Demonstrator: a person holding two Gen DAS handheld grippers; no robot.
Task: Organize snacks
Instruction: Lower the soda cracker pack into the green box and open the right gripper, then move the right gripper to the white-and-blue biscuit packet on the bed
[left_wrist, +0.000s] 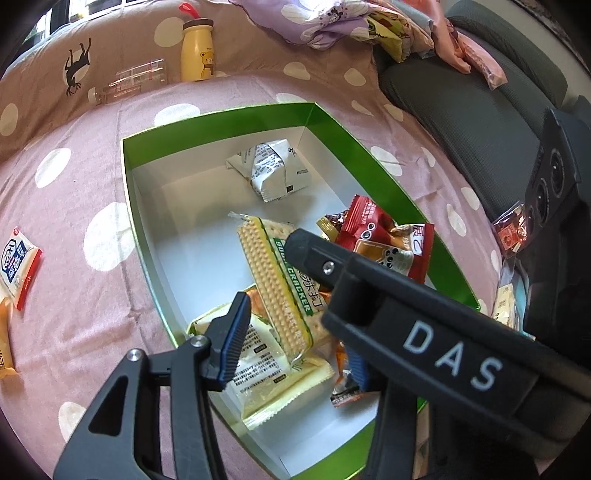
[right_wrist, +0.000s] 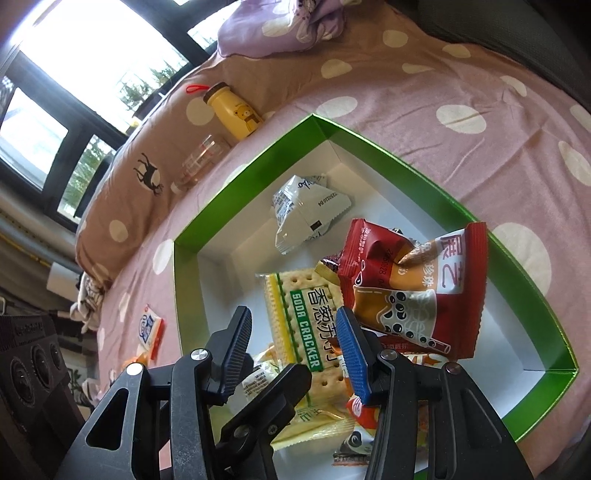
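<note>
A green box (left_wrist: 221, 125) (right_wrist: 240, 177) with a white floor sits on a pink dotted bedspread and holds several snack packets. A soda cracker pack (left_wrist: 275, 280) (right_wrist: 306, 332) leans on a yellow-white packet (left_wrist: 258, 362). My left gripper (left_wrist: 295, 332) straddles the cracker pack, open, with a gap at its left pad. My right gripper (right_wrist: 291, 321) hangs over the same pack, jaws apart, white floor showing beside its left finger. One right finger (left_wrist: 310, 251) crosses the left wrist view. A red packet (left_wrist: 373, 236) (right_wrist: 406, 280) and a white-grey packet (left_wrist: 273, 170) (right_wrist: 306, 210) lie further in.
On the bedspread left of the box lie a blue-white packet (left_wrist: 16, 266) (right_wrist: 149, 326) and an orange one (left_wrist: 5, 354). A yellow bear bottle (left_wrist: 197, 51) and a clear glass container (left_wrist: 136, 81) rest against the pillow. A grey cushion (left_wrist: 461, 110) and heaped clothes (left_wrist: 332, 22) lie beyond.
</note>
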